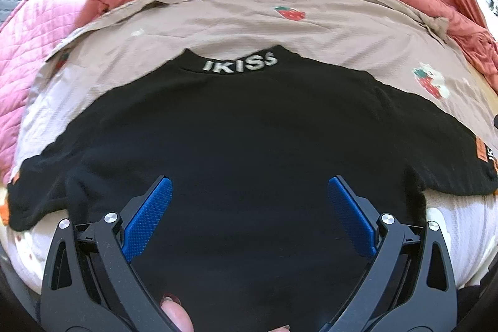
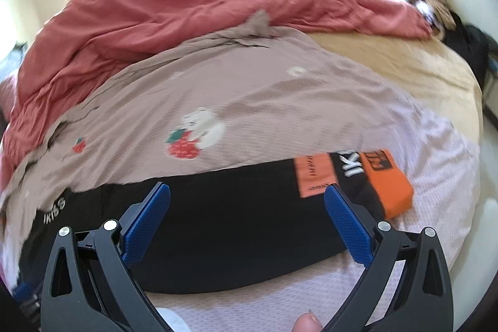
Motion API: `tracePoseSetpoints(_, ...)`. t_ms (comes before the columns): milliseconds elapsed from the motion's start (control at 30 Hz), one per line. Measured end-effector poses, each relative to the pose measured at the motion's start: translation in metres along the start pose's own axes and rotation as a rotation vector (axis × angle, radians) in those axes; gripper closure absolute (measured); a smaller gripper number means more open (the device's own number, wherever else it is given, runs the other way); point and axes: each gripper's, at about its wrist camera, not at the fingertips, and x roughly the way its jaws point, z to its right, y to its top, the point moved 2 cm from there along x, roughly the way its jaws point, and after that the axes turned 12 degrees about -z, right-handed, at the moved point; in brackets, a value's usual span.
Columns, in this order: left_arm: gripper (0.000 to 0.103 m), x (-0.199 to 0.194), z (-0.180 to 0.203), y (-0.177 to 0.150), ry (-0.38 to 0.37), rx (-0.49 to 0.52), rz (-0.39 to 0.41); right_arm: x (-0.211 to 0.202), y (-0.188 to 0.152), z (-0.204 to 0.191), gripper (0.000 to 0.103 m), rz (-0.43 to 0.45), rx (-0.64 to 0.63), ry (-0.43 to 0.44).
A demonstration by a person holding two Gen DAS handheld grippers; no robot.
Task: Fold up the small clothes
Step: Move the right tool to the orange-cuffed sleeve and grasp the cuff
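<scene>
Both tongs are gaping wide, gripping nothing: left tongs (image 1: 249,192) hovering over the black shirt (image 1: 242,129), right tongs (image 2: 247,198) over its sleeve (image 2: 351,173).

The left gripper (image 1: 249,195) is held with its jaws spread wide, nothing being clasped between the blue pads (image 1: 149,217). A fingertip (image 1: 176,315) of the person's hand is seen at the bottom edge, between the black arms of the tool. The right gripper (image 2: 247,203) is likewise held with its jaws parted wide and empty; a fingertip (image 2: 306,322) is seen low in its view, near the right-hand arm.
</scene>
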Motion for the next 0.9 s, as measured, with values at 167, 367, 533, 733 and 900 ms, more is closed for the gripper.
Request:
tracePoseSetpoints(167, 0.009, 0.01, 0.018, -0.001, -0.01, 0.046, -0.011, 0.002, -0.001, 0.041, 0.004, -0.009, 0.195, -0.041)
tracePoseSetpoints(367, 0.009, 0.021, 0.037, -0.005, -0.04, 0.088, -0.017, 0.014, -0.01, 0.09, 0.004, -0.054, 0.447, -0.029)
tracePoseSetpoints(533, 0.009, 0.035, 0.052, -0.01, -0.069, 0.129, -0.044, 0.031, -0.01, 0.098, 0.004, -0.099, 0.505, 0.053)
tracePoseSetpoints(733, 0.009, 0.052, 0.065, -0.018, -0.058, 0.168, -0.056, 0.051, -0.004, 0.118, 0.004, -0.099, 0.651, 0.158)
tracePoseSetpoints(900, 0.009, 0.047, 0.06, -0.023, -0.074, 0.178, -0.038, 0.042, 0.001, 0.117, 0.062, -0.013, 0.657, 0.225)
